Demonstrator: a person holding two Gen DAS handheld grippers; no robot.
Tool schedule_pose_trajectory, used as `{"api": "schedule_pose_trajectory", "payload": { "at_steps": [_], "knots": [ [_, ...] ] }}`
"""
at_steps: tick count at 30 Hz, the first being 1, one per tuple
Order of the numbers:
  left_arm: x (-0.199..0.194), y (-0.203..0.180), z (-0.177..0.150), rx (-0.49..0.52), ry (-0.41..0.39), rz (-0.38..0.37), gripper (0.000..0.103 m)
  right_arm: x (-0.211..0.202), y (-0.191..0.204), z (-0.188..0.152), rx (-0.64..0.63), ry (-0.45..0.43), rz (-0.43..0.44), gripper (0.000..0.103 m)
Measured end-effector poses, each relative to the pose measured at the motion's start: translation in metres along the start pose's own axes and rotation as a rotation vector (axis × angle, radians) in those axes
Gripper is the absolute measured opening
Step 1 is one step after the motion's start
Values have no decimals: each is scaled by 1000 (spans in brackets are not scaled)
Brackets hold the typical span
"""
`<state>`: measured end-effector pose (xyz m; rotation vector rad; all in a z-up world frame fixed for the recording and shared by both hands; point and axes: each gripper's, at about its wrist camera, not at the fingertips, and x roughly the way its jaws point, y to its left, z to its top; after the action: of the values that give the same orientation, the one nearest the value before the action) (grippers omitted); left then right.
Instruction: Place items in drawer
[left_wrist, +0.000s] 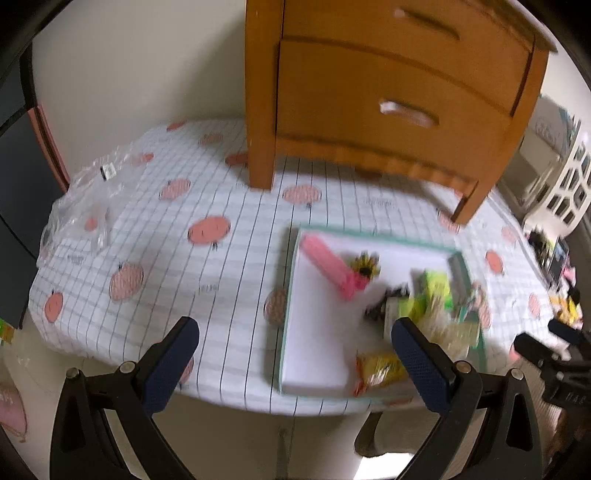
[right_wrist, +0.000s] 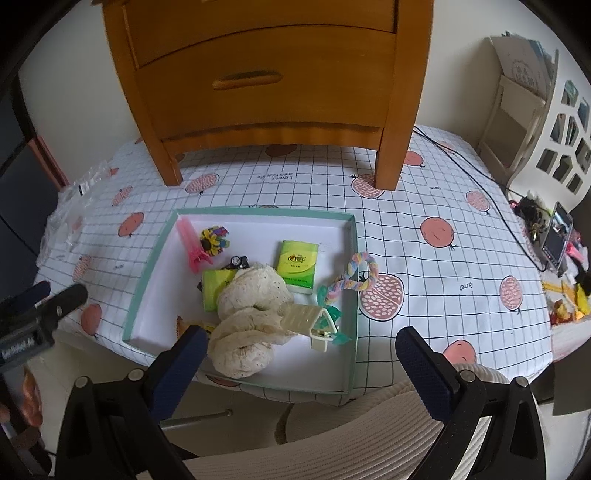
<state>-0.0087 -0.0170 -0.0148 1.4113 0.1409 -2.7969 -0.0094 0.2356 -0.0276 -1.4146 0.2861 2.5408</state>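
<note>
Your tabletop wears a white checked cloth printed with pink fruits, and both of your tools hover at its near edge, holding nothing. Your right gripper has its blue padded fingers spread wide, above the near rim of a shallow tray with a green border. Your left gripper is also wide open, with one finger over bare cloth and the other over the tray's near side. Inside the tray, closest to you, lies a cream lace cloth bunched up, touching a small toy house. Beside them are two green tissue packs, a pastel twisted ring resting against the right rim, a small black object too small to identify, a sunflower piece and a pink clip in the far left corner. Crumpled clear plastic lies on the left side of the cloth. Behind the tray stands a wooden cabinet on legs, and its lower drawer is closed.
</note>
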Motion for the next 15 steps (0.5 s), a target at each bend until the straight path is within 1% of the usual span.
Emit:
{"api": "schedule_pose_trajectory", "payload": {
  "at_steps": [4, 8, 9, 11, 14, 15],
  "knots": [
    [-7, -1, 25, -1, -72, -32, 103, -9, -7, 15, 19, -59, -1, 103],
    [-9, -4, 52, 1, -134, -75, 103, -20, -18, 41, 65, -130, 25, 103],
    [-8, -4, 59, -4, -152, -92, 103, -22, -21, 46, 153, -159, -22, 103],
    [-5, -6, 73, -6, -179, -116, 103, -27, -27, 60, 159, -200, -24, 103],
    [3, -11, 94, 5, -212, -115, 103, -28, -33, 80, 152, -251, -27, 103],
    [7, -13, 99, 12, -208, -118, 103, -26, -36, 85, 153, -259, -29, 103]
  ]
}}
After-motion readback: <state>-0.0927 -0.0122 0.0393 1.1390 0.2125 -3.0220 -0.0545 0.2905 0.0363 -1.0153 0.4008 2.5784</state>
